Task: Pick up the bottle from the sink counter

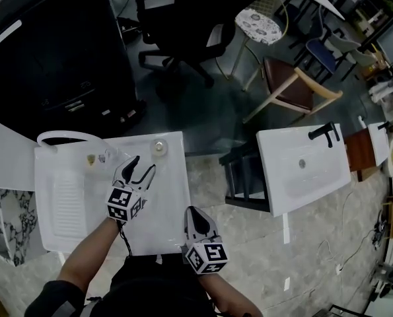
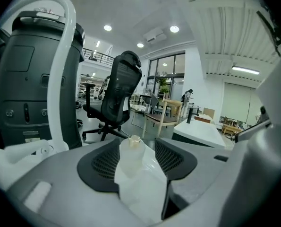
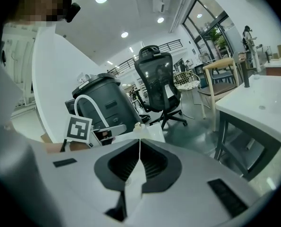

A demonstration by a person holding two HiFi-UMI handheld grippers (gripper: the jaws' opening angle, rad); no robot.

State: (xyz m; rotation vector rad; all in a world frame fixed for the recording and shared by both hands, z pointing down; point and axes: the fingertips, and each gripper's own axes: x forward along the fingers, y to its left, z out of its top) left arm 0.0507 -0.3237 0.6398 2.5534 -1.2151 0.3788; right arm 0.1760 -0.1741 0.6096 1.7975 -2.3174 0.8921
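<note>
Sink counter bears bottle before spread left hand-held gripper; right hand-held gripper closed.

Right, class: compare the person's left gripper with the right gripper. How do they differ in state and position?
Jaws: the left gripper has its jaws apart; the right gripper has them together.
Position: the left gripper is over the sink counter, close behind the bottle; the right gripper sits further back, at the counter's near edge.
Shared: both are empty and aim toward the bottle.
</note>
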